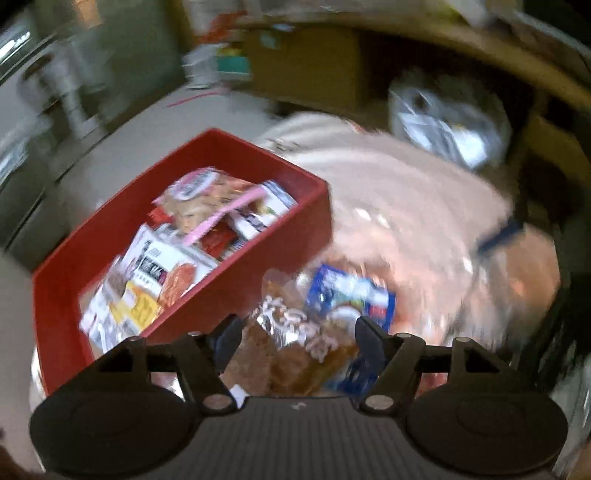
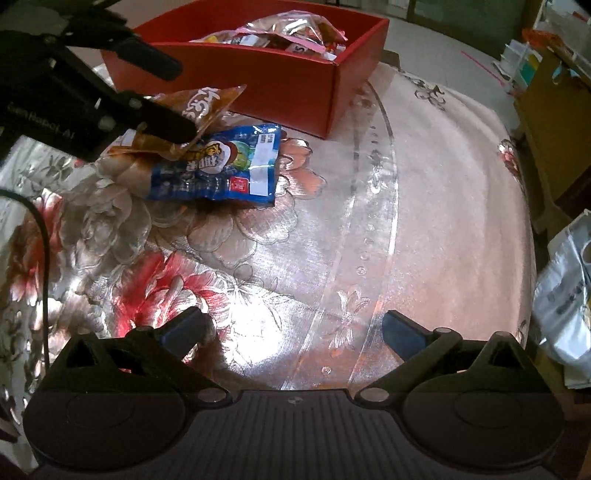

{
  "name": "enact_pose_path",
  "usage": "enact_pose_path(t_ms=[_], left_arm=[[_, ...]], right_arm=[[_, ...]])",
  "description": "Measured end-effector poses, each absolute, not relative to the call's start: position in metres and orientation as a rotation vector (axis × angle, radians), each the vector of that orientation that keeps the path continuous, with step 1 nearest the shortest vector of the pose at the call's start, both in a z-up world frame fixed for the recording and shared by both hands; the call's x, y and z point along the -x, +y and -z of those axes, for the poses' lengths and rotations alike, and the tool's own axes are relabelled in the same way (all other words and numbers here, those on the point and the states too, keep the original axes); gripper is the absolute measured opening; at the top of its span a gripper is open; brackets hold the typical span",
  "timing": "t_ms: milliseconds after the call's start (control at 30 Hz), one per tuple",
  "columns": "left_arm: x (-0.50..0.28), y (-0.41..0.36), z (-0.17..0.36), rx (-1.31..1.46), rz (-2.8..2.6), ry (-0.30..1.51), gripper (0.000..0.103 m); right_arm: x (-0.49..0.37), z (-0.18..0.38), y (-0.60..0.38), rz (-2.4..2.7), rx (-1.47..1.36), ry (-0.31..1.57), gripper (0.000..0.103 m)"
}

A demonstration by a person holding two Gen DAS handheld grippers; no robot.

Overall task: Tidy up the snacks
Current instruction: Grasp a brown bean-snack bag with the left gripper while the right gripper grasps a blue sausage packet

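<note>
You're working in a lived-in home, at a round dining table [image 2: 424,221] ahead of your right claw, covered in a flowered cloth under clear plastic. Beyond it, to that claw's upper right, stand wooden furniture [image 2: 554,122] and cluttered shelves [image 2: 521,59]. A red box [image 2: 280,88] of snack packets [image 2: 280,35] sits at the table's far edge on the bare floor side.

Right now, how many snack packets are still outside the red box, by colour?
Brown packet: 1
Blue packet: 1
Total outside the red box: 2
</note>
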State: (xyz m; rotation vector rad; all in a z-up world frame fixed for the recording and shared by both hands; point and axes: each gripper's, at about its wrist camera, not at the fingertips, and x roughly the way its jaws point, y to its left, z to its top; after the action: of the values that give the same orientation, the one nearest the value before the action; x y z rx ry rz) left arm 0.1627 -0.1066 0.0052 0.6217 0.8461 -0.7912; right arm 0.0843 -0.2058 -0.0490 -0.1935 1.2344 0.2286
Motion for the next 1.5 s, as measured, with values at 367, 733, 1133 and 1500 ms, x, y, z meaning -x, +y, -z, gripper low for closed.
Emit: enact_pose_path(t_ms=[367, 733, 1133, 1500], left_arm=[[-0.177, -0.096, 0.035, -0.713, 0.916, 1.007, 0.078], [-0.15, -0.076, 0.031, -0.389, 0.545, 1.035, 0.046], [-0.099, -0.015, -0.015, -0.07, 0.395, 1.062, 0.043], [-0.1, 0.002, -0.008, -0.046, 0.452, 1.099, 0.043]], right_arm=[[-0.085, 0.048, -0.209, -0.25, 0.195, 1.244, 0.103], [-0.111, 0.031, -0.201, -0.207, 0.194, 1.23, 0.095], [-0.18, 0.03, -0.176, -0.144, -0.16, 1.203, 0.099], [-0.187, 0.064, -0.129, -0.16, 0.131, 1.231, 0.103]])
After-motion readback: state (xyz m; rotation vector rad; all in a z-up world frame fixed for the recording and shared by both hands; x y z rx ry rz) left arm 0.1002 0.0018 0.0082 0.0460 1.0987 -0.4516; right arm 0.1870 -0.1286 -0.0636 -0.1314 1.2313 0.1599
